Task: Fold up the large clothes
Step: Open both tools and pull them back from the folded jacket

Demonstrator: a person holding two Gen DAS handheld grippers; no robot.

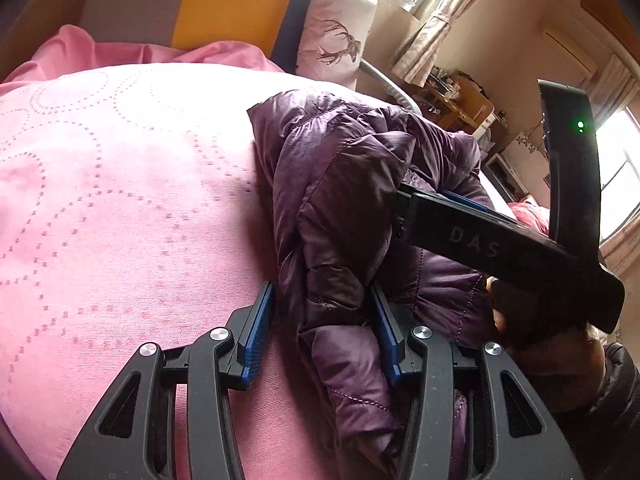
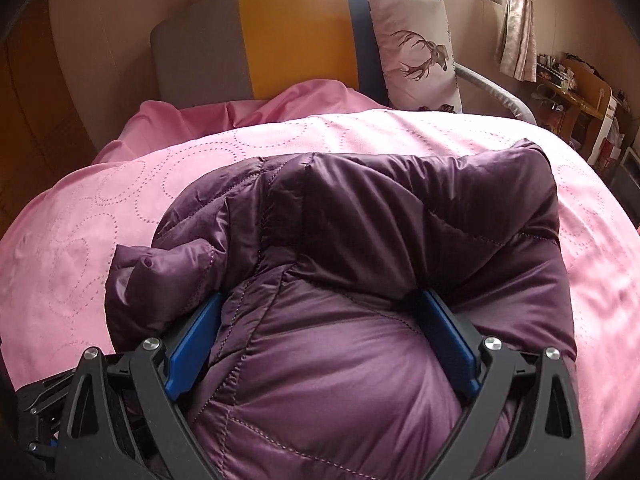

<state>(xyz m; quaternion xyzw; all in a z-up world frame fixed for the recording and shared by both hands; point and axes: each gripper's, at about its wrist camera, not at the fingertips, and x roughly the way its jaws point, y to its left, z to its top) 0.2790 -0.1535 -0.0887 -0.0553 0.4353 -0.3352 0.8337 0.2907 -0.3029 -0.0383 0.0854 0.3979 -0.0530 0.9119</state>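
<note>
Mid-fold, not finished. The purple quilted jacket (image 2: 360, 280) sits on the pink bedspread (image 1: 120, 200), toward the near right part of the bed, well short of the deer-print pillow (image 2: 416, 48) and the grey-and-yellow headboard (image 2: 288, 40) at the far end. It is already gathered into a thick, multi-layer bundle rather than spread flat, so my read is that at least one fold is in. Left gripper (image 1: 324, 332): jaws clenched about halfway on a bunched ridge of the jacket, blue pads pressing the fabric on both sides. Right gripper (image 2: 320, 344): jaws set wide with a fat padded section of the jacket filling the gap, both blue pads against it; looks like a grip on bulk, though how firmly it bites I cannot tell. In the left wrist view the right tool comes in from the right edge with its tip buried in the jacket's far part. Still loose: a cuff or flap (image 2: 160, 280) sticks out on the left side in the right wrist view, and the outline is lumpy with uneven edges. Remaining, as I judge it: lay the held layers down, tuck the stray end, flatten and square the bundle, then let go. Puffy fill will likely spring back if released early.
</note>
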